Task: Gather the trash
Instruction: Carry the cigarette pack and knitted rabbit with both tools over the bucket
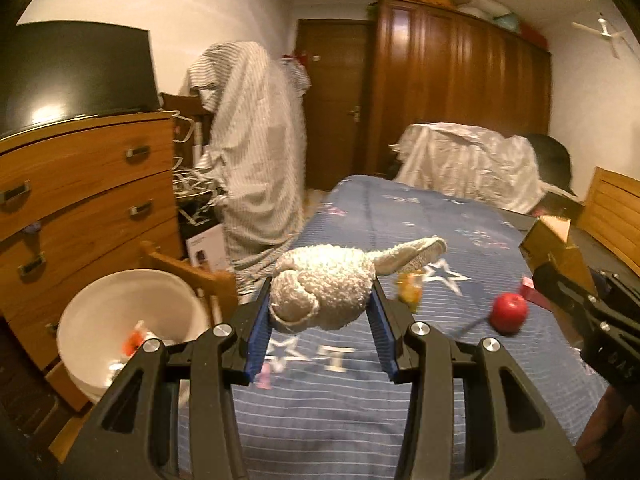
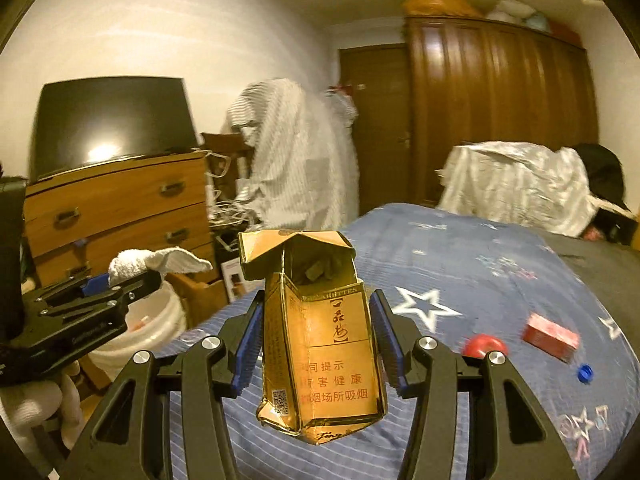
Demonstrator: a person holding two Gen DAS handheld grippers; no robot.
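My left gripper is shut on a crumpled white fluffy cloth and holds it above the bed's left edge, just right of the white bucket. The bucket holds some scraps. My right gripper is shut on a crushed, open gold cigarette pack above the bed. The left gripper with the cloth also shows at the left of the right wrist view, over the bucket. The right gripper's body shows at the right of the left wrist view.
On the blue star-print bed lie a red apple-like ball, a yellow wrapper, a red box and a blue bottle cap. A wooden dresser with a TV stands left. A small wooden chair is beside the bucket.
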